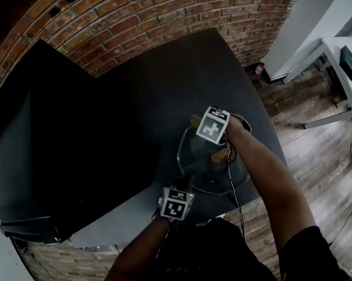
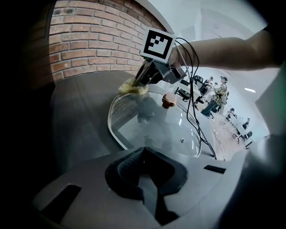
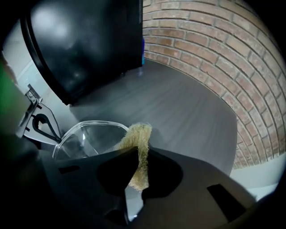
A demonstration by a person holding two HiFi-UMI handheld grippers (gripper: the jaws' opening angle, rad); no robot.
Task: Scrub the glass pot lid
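Glass pot lid (image 1: 197, 163) (image 2: 152, 129) (image 3: 85, 134) is seen lying on the dark grey table (image 1: 137, 98) (image 2: 80, 112) (image 3: 187, 103), close to the table's near right edge, with its brown knob (image 1: 220, 155) (image 2: 169, 100) on top. The left gripper (image 1: 184, 188) (image 2: 143, 152) is placed at the lid's near rim; its jaws are drawn together, and the rim appears to be pinched between them. The right gripper (image 1: 200, 123) (image 2: 139, 83) (image 3: 134, 154) is reached over the lid from the right, and its jaws are clamped on a yellowish scouring pad (image 1: 195, 118) (image 2: 132, 88) (image 3: 140, 143), which is pressed against the lid's far rim. A black cable (image 1: 234, 186) (image 2: 196, 120) is trailed from the right gripper across the lid's right side and over the table's edge. A large black panel (image 1: 56, 140) (image 3: 85, 44) is stood on the table to the left, well apart from the lid. A brick wall (image 1: 143, 14) (image 2: 89, 40) (image 3: 214, 53) is seen behind the table, and a wooden floor (image 1: 319, 159) with a white table (image 1: 343, 64) on it is seen to the right. Several people (image 2: 219, 91) are made out far off in the left gripper view
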